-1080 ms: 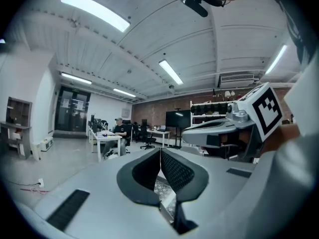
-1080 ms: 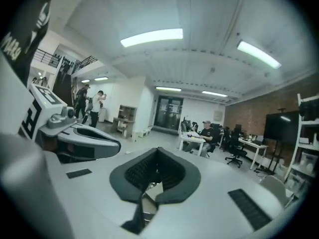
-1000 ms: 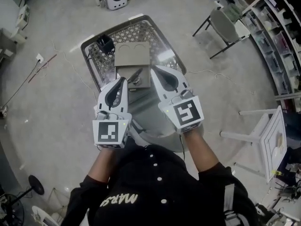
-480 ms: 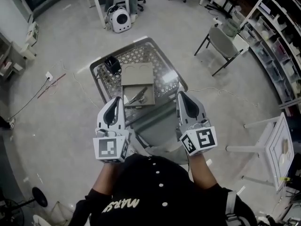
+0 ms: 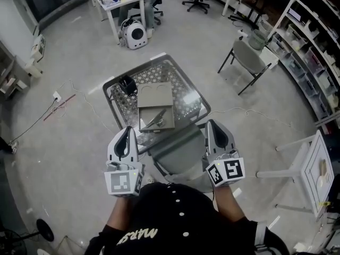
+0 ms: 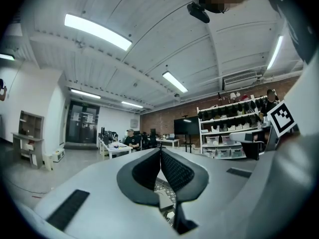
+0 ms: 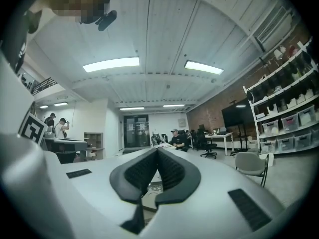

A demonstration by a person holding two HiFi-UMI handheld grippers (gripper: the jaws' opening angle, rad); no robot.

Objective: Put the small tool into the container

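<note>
One slim, silvery small tool (image 5: 155, 121) lies diagonally in the tan cardboard container (image 5: 155, 97); left gripper (image 5: 127, 130) and right gripper (image 5: 212, 123) pressed closed, empty.

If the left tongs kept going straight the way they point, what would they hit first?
Probably nothing nearby. The left tongs point level, above the table, and the way looks free up to the far white desk, though depth is unclear.

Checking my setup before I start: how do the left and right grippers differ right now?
The white left gripper sits left of the grey chair, the white right gripper on its right. The left gripper's marker cube faces up squarely; the right gripper's is tilted askew. Both have fingers shut on nothing; the small metal tool lies on the tan tray.
</note>
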